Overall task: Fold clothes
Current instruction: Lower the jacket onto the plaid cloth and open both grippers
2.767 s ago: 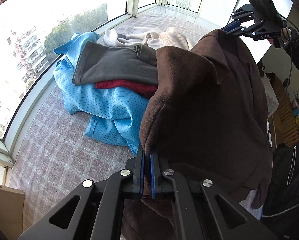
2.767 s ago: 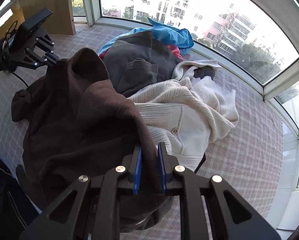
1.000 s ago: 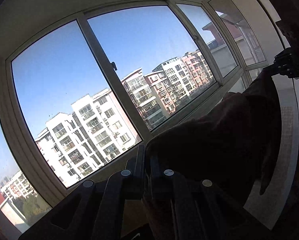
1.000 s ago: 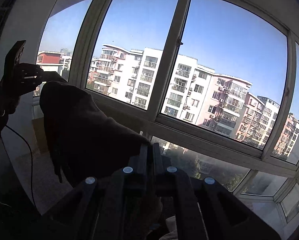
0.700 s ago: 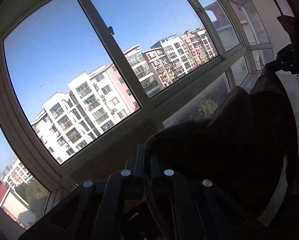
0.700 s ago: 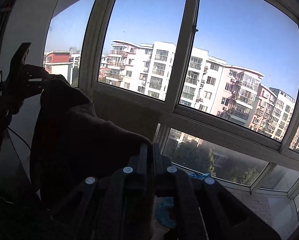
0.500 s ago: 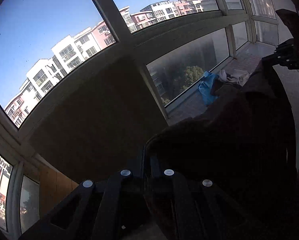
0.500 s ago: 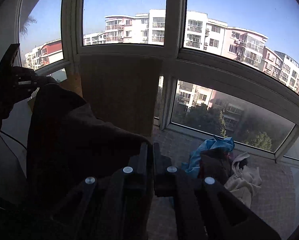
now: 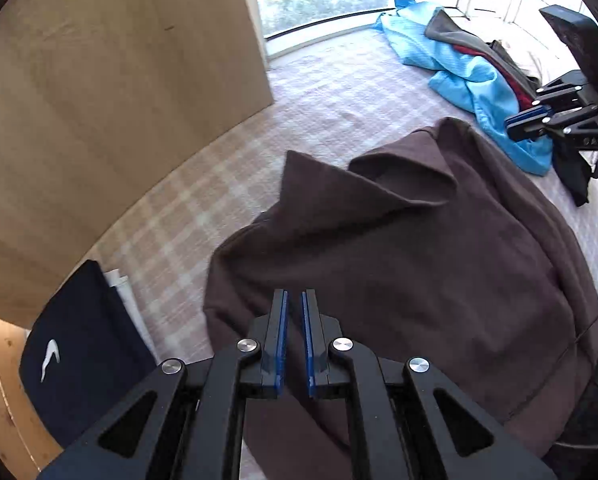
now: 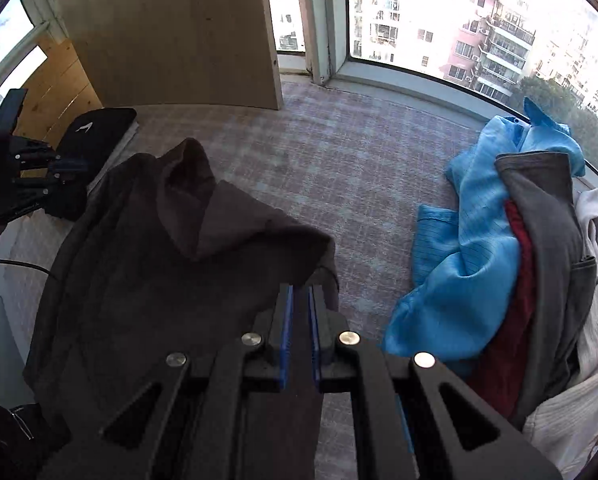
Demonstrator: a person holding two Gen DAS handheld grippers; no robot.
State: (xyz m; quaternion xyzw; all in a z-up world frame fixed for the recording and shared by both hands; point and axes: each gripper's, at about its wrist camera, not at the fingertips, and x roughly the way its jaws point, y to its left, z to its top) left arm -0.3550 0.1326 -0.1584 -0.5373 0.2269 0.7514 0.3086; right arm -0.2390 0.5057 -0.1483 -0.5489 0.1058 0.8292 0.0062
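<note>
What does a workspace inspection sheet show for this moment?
Surface: checked cloth.
Job's things: brown garment lying spread, collar rumpled.
Clutter: clothes pile, apart from the garment; dark folded item with white logo.
Grippers: left gripper narrowly parted over the garment; right gripper jaws opening at the garment's edge, nothing clamped.
Cables: black cable beside the garment.
Surroundings: wooden panel, windows.

a plywood panel (image 10: 171, 32) stands on the checked mat (image 10: 339, 152) — apartment blocks (image 10: 479, 28) outside the window.
</note>
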